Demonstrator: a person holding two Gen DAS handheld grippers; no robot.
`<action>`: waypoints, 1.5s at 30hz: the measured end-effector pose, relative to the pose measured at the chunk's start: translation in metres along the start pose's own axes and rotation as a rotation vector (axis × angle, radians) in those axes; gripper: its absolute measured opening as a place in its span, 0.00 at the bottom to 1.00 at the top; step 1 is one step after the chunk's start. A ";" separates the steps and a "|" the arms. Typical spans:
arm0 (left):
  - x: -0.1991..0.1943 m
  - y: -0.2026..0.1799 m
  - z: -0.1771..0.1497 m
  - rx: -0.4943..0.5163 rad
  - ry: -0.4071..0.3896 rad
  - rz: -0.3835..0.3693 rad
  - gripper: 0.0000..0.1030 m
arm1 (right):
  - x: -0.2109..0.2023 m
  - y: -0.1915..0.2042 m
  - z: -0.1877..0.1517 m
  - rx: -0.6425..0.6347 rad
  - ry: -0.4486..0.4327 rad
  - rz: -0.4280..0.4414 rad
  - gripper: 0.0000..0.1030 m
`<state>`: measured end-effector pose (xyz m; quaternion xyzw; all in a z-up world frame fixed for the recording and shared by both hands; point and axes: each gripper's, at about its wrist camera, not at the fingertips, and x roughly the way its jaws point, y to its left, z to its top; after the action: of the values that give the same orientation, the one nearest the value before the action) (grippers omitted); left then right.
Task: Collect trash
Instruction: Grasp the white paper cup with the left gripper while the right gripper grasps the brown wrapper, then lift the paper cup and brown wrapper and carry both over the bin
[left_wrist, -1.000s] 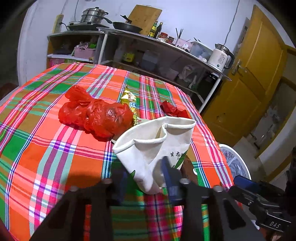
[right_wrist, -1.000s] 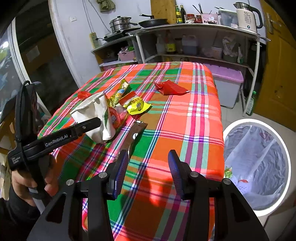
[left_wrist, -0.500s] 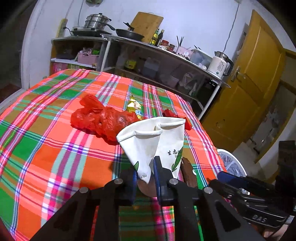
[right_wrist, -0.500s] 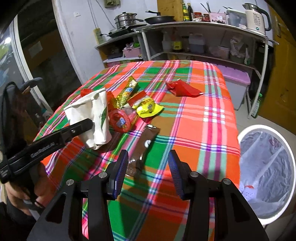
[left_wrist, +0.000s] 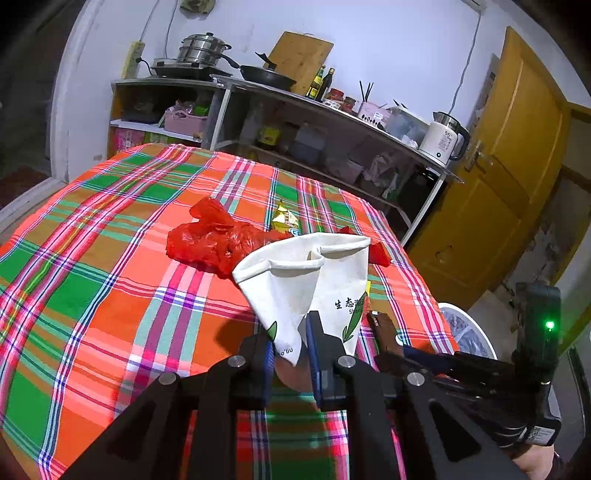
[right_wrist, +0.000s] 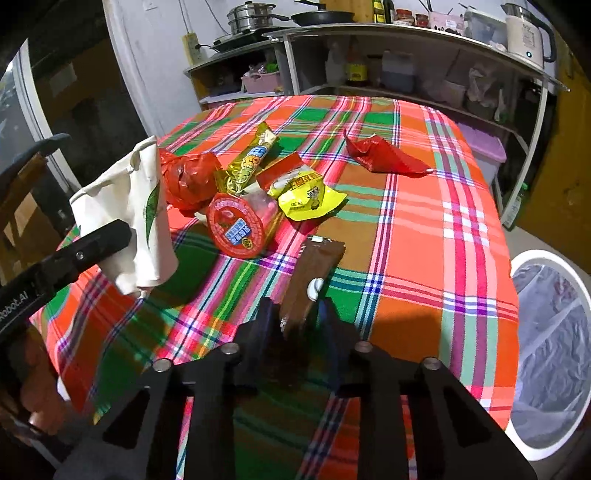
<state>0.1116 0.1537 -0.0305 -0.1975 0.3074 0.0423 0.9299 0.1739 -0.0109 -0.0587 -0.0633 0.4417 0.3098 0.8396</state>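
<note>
A: Cup status? Left gripper looks clamped on it.

B: Yes. Jaws pinched tight on the narrow bottom end of the crushed white paper cup, mouth pointing away and up. It's clear of the plaid tablecloth at the near left corner. My read: gripped by the squashed base because that's the flattest part, easy to pinch.

A: Cup condition?

B: Creased and folded in, rim collapsed into two lobes, green leaf print and dark lettering on the side. Looks empty, though the inside isn't fully visible.

A: Right gripper?

B: Closing now. Brown wrapper lies flat on the cloth with its near end between the jaws. Can't confirm the pads are pressing on it yet. Gripper comes in steeply from the near edge, probably because the wrapper is thin and flat, so the fingers have to straddle an end.

A: Wrapper details?

B: Long dark-brown strip, small white mark near the middle, pale tab at the far end.

A: Where does it all go?

B: White bin with a clear liner, on the floor off the table's right edge. Likely the target.

A: Remaining trash?

B: Red plastic bag, round red-lidded tub, yellow snack packet, gold wrapper, red wrapper further right. All mid-table, untouched.
</note>
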 end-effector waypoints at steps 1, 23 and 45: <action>0.000 0.000 0.000 0.001 0.000 0.000 0.16 | -0.002 -0.001 -0.001 0.003 -0.003 -0.003 0.21; -0.021 -0.066 -0.009 0.106 -0.003 -0.061 0.16 | -0.084 -0.038 -0.025 0.084 -0.140 -0.013 0.18; -0.020 -0.157 -0.020 0.239 0.023 -0.178 0.16 | -0.150 -0.100 -0.058 0.198 -0.237 -0.097 0.18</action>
<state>0.1160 0.0025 0.0201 -0.1121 0.3020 -0.0795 0.9434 0.1282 -0.1825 0.0075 0.0355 0.3645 0.2291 0.9019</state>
